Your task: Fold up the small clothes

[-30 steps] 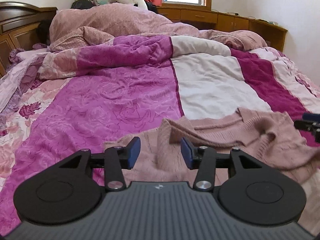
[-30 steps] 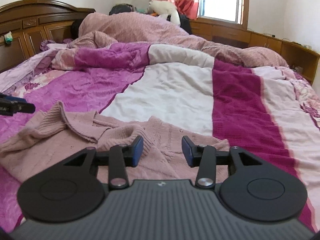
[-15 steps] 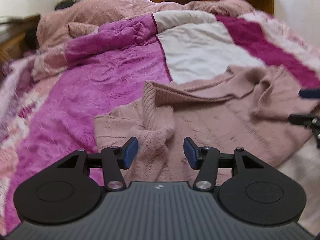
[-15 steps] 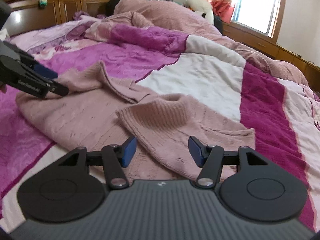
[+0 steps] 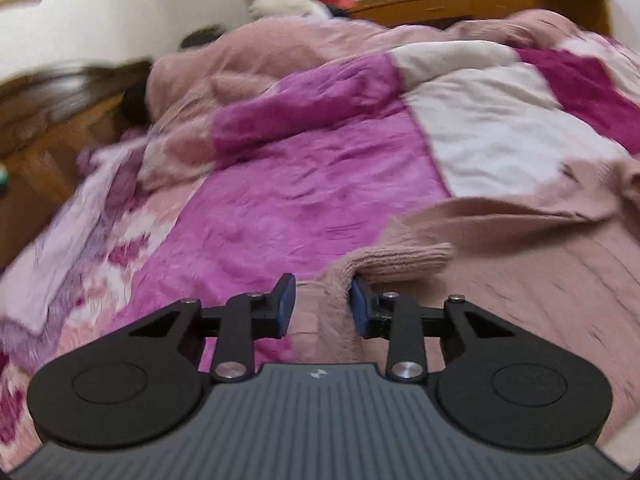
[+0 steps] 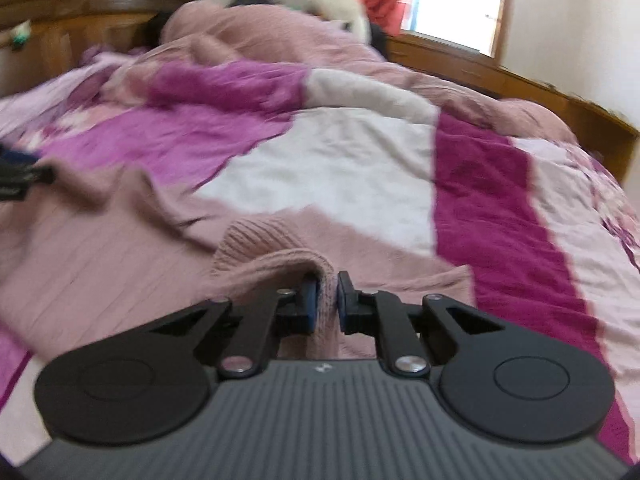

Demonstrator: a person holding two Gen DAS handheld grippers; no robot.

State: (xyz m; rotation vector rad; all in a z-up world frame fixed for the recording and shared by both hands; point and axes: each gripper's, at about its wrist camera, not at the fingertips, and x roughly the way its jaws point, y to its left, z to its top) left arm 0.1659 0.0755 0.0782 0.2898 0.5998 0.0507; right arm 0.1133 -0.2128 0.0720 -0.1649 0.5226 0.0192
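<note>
A dusty pink knitted sweater (image 5: 520,264) lies spread on the bed's magenta and white quilt; it also shows in the right wrist view (image 6: 100,248). My left gripper (image 5: 322,306) is partly open, with a ribbed sweater edge lying between its blue pads (image 5: 285,300) and against the right one. My right gripper (image 6: 325,302) is shut on a raised fold of the sweater's ribbed edge (image 6: 326,280). The left gripper's tip shows at the far left of the right wrist view (image 6: 20,178).
A rumpled pink duvet (image 6: 272,36) is heaped at the head of the bed. A wooden headboard (image 6: 60,4) stands at the back left, a low wooden cabinet (image 6: 520,80) under the window at the back right.
Both grippers dropped low onto the sweater's near edge. The right gripper closed on a ribbed fold. The left gripper narrowed around the other ribbed edge.
</note>
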